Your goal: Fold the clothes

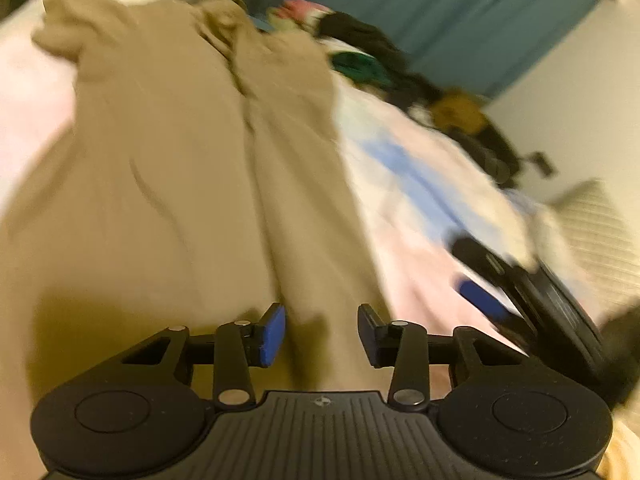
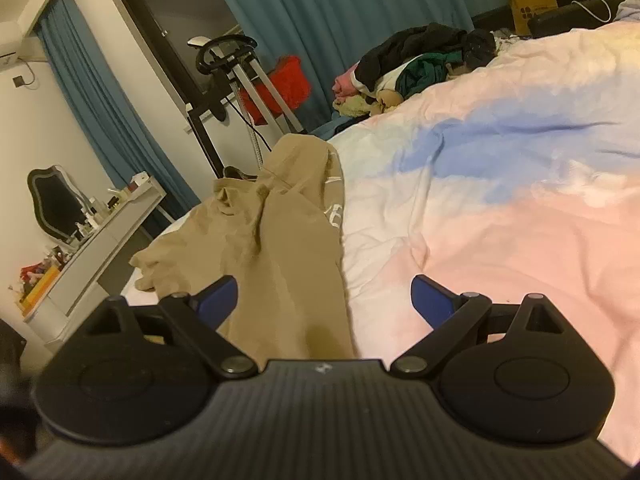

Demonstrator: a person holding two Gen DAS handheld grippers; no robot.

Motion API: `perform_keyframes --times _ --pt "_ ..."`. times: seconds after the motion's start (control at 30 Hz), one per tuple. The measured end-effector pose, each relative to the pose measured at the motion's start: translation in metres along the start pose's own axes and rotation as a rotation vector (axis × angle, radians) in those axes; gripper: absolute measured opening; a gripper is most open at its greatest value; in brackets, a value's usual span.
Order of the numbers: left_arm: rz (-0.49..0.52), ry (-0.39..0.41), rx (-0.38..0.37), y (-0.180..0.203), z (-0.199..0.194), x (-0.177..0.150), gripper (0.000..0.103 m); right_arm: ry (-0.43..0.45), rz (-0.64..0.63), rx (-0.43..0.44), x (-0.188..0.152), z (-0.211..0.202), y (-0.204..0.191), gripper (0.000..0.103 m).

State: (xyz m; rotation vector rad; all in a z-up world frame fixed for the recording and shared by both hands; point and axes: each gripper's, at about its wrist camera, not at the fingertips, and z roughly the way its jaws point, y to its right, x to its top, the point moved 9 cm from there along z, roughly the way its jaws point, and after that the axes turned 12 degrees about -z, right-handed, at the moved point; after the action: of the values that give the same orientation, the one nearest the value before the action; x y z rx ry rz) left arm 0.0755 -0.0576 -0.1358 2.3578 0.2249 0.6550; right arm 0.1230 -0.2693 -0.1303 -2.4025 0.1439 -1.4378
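Both jaws parted, empty, over rumpled tan garment, soft pastel bedcover

Lighting: warm, dim indoor light, yellowish cast. Left wrist view: heavy motion blur across the tan garment and bed cover; only the left claw is sharp, casting a dark shadow beneath. Right wrist view: sharp, with fisheye bending at the edges.

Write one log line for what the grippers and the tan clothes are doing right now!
left gripper: open, above tan garment | right gripper: open, empty | garment: lying on bed cover
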Motion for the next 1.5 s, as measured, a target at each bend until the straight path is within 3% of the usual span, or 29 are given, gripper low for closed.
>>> perform_keyframes --times 0.07,0.27,0.43,0.5,0.77,0.9,1.03,1.2,1.5 --pt "0.006 -0.026 -0.016 0.001 -0.005 -0.023 0.036 0.001 0.0 0.002 -0.001 -0.011 -0.003 0.095" --pt "-0.02 -0.079 0.049 -0.026 -0.005 -0.055 0.034 -0.011 0.028 0.025 -0.014 -0.041 -0.012 0.095" --pt "-0.039 -0.109 -0.002 -0.026 -0.004 -0.057 0.033 -0.025 0.028 0.023 -0.021 -0.047 -0.016 0.095" --pt "-0.03 -0.102 -0.008 -0.025 -0.006 -0.058 0.027 -0.032 0.031 0.012 -0.022 -0.045 -0.014 0.095" --pt "0.047 -0.06 -0.08 -0.007 -0.023 -0.056 0.024 -0.048 0.058 0.022 -0.026 -0.043 -0.01 0.095" --pt "0.081 -0.099 -0.02 -0.004 -0.007 -0.065 0.024 -0.053 0.057 0.033 -0.026 -0.042 -0.012 0.095" --pt "0.043 -0.112 0.062 -0.019 0.003 -0.065 0.025 -0.059 0.056 0.046 -0.027 -0.041 -0.015 0.095" --pt "-0.019 -0.144 0.019 -0.023 0.004 -0.065 0.034 -0.063 0.069 0.064 -0.028 -0.041 -0.017 0.095" --pt "-0.109 -0.227 -0.075 -0.015 0.016 -0.075 0.031 -0.069 0.095 0.091 -0.028 -0.041 -0.019 0.095"
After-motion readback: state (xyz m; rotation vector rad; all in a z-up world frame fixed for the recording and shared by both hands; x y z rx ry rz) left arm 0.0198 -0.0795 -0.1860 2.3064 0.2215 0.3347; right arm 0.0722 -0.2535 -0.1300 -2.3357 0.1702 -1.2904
